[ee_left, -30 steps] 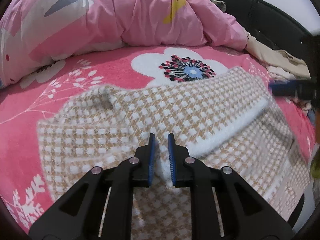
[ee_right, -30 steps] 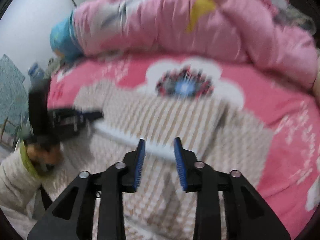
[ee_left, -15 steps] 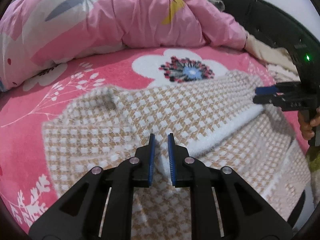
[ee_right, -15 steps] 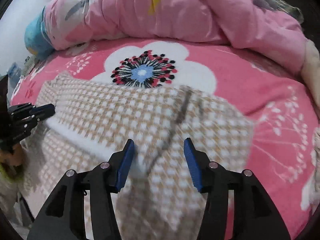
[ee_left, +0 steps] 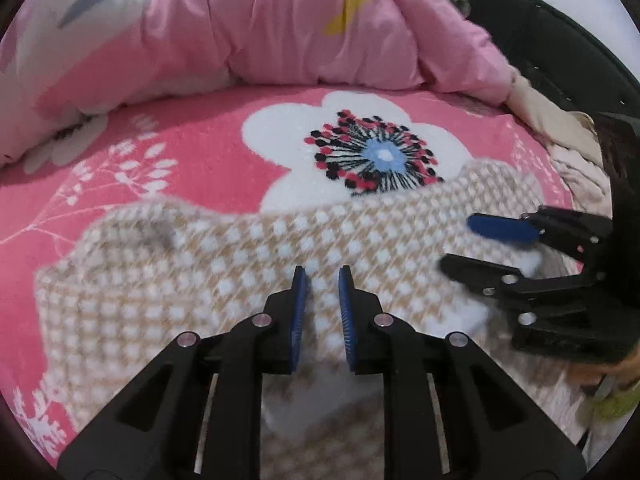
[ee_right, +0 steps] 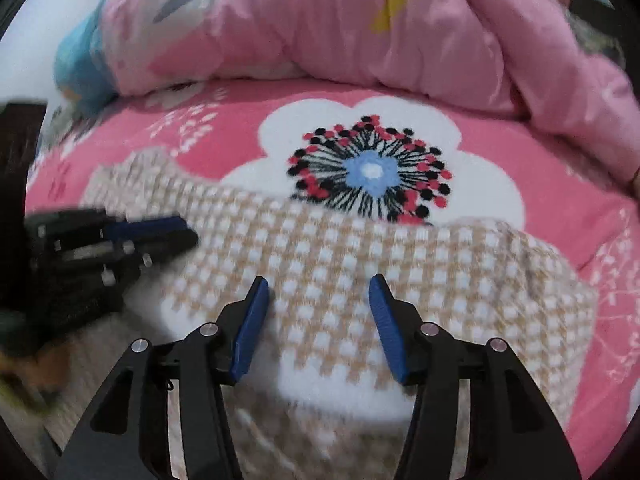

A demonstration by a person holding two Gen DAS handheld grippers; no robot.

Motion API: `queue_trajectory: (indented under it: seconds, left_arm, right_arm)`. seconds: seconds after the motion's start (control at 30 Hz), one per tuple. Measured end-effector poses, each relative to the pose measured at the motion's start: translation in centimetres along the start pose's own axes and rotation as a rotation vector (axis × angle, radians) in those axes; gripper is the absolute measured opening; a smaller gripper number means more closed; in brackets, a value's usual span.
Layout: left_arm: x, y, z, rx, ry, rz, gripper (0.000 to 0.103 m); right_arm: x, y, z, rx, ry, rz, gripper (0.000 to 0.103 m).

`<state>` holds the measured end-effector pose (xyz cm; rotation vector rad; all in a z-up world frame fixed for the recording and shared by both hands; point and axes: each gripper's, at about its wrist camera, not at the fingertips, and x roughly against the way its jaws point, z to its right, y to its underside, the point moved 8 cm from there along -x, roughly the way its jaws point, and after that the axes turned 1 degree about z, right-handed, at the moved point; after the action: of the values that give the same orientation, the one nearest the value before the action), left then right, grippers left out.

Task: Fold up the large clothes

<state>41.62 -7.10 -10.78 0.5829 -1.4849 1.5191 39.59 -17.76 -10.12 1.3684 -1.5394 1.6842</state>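
Checked garment (ee_left: 224,280) lies folded on pink floral bed (ee_left: 192,152), white lining showing at near fold. Left claw (ee_left: 322,312) over garment middle, 2 pads narrowly apart; cannot tell whether fabric is pinched between them. Right claw (ee_right: 318,320) spread wide above garment's folded edge, holding nothing. Pink duvet (ee_right: 320,24) bunched behind. Beige cloth (ee_left: 548,120) at bed's right edge.

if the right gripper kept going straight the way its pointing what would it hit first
Most likely the checked garment spread on the bed: the right gripper, jaws open, points over it at a low angle. Beyond lie the flower-print sheet and the pink duvet. Depth is hard to judge.
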Motion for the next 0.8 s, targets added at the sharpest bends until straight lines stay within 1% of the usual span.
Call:
queue_trajectory:
  seconds: [0.07,0.17,0.2,0.23,0.27,0.33,0.4,0.47,0.53,0.57,0.63,0.7,0.77,0.8]
  left_arm:
    - [1.3,1.0,-0.8,-0.010,-0.018,-0.012,0.018]
    - [2.6,2.3,-2.0,0.000,-0.031,-0.038,0.017]
    - [3.1,2.6,-2.6,0.004,-0.063,-0.047,0.021]
    - [3.7,3.0,-3.0,0.009,-0.078,-0.052,0.022]
    - [4.3,3.4,-3.2,0.018,-0.072,-0.050,0.022]
    - [7.0,4.3,-3.8,0.044,-0.085,-0.026,0.021]
    - [9.6,5.1,-3.8,0.061,-0.073,0.013,0.021]
    - [12.1,5.9,-3.5,0.077,-0.064,0.045,0.022]
    - [14.5,7.3,-3.0,0.086,-0.062,0.072,0.028]
    - [15.4,8.2,-2.6,0.092,-0.066,0.079,0.033]
    - [16.6,10.0,-1.9,0.100,-0.059,0.087,0.039]
    - [17.1,12.0,-1.3,0.115,-0.063,0.095,0.050]
    - [16.8,14.1,-0.3,0.117,-0.080,0.087,0.051]
    - [16.6,14.8,0.1,0.116,-0.082,0.083,0.054]
  right_arm:
    - [1.0,1.1,0.3,-0.001,-0.007,-0.024,0.056]
    - [2.4,2.6,0.9,0.000,0.008,-0.065,0.056]
    - [2.8,3.0,0.8,-0.004,0.019,-0.066,0.056]
    - [3.7,3.4,0.7,-0.014,0.033,-0.067,0.056]
    - [4.8,3.9,0.5,-0.030,0.034,-0.061,0.056]
    - [7.2,4.9,-0.1,-0.049,0.013,-0.027,0.062]
    - [10.2,5.9,-1.2,-0.051,0.008,0.027,0.073]
    - [12.4,7.0,-2.5,-0.049,-0.010,0.065,0.078]
    - [14.3,8.5,-3.9,-0.054,-0.031,0.096,0.083]
    - [14.8,9.0,-4.3,-0.057,-0.037,0.102,0.085]
    - [15.7,10.8,-5.3,-0.073,-0.043,0.110,0.087]
    - [16.0,12.3,-6.1,-0.089,-0.041,0.112,0.088]
    - [16.1,14.1,-6.9,-0.107,-0.029,0.113,0.089]
    - [16.1,14.7,-7.1,-0.113,-0.024,0.117,0.089]
